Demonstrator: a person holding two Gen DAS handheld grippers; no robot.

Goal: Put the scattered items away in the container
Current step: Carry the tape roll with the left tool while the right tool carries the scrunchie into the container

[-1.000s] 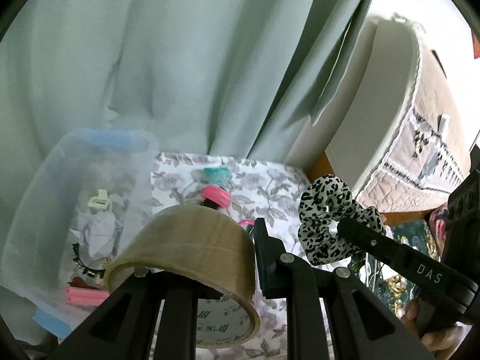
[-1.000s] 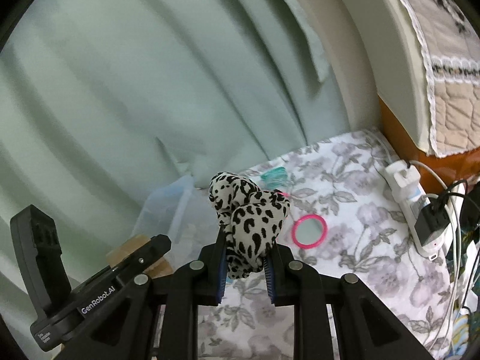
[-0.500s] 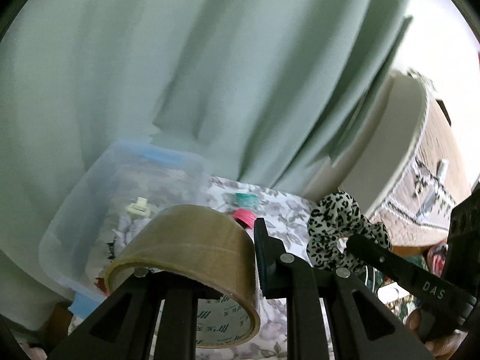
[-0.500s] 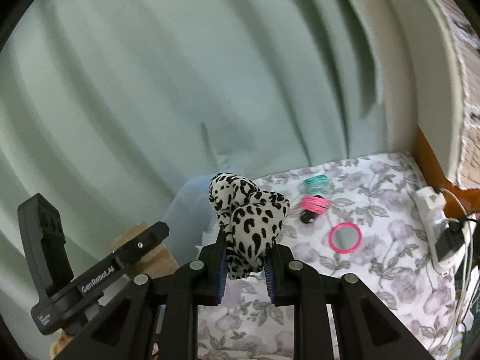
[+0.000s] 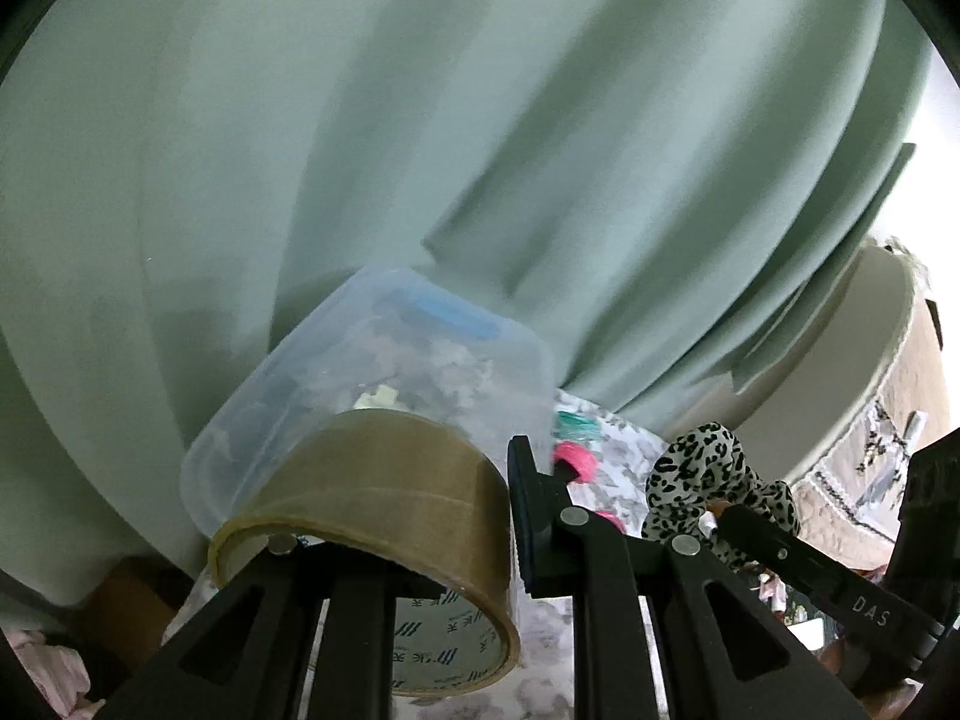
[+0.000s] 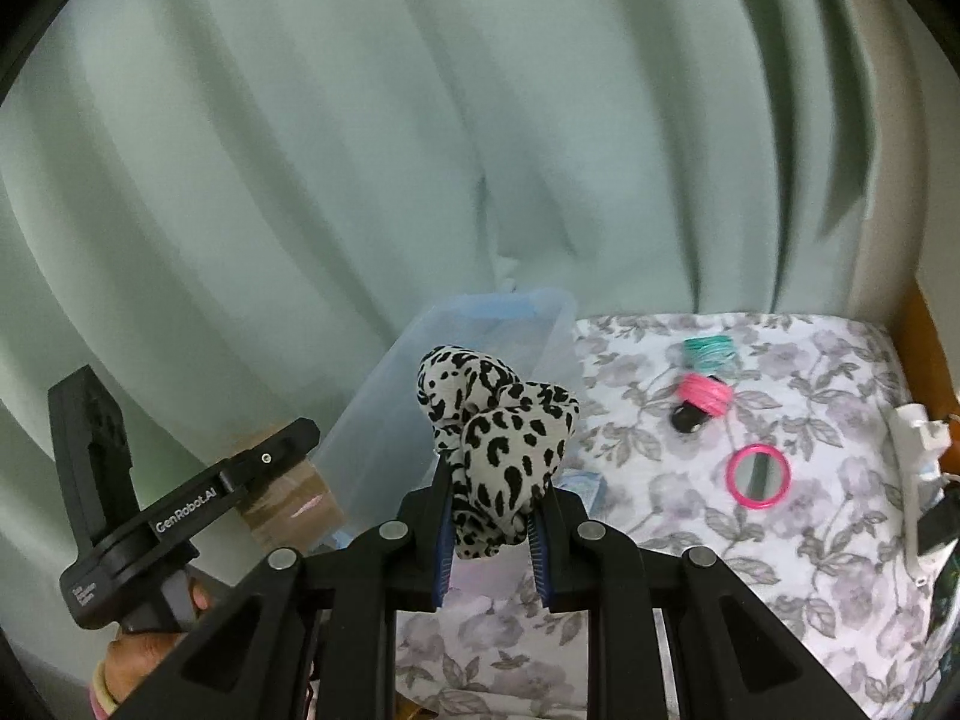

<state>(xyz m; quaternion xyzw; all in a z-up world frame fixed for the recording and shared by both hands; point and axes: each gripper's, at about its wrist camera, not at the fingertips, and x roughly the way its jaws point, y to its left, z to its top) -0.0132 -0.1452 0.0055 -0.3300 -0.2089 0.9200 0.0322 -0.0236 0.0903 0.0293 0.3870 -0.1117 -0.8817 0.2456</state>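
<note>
A brown packing-tape roll [image 5: 372,492] is held by my left gripper [image 5: 507,546], shut on the roll's wall with one finger inside the ring. Just beyond the roll stands the clear plastic container [image 5: 240,438] with a few small items inside. My right gripper [image 6: 489,534] is shut on a leopard-print scrunchie [image 6: 498,438], which is held in the air in front of the container [image 6: 384,420]. In the left wrist view the scrunchie [image 5: 702,480] is at the right. In the right wrist view the left gripper [image 6: 180,504] is at the lower left, with a hand on it.
On the floral cloth [image 6: 630,540] lie a pink spool [image 6: 705,393], a teal spool [image 6: 711,351], a small black object [image 6: 687,418] and a pink round mirror [image 6: 757,476]. A white power strip [image 6: 912,462] runs along the right edge. A green curtain [image 6: 420,150] hangs behind.
Both grippers have swung left with the tape roll and the scrunchie still held. The container has shifted toward the middle of both views and now sits right behind the held items.
</note>
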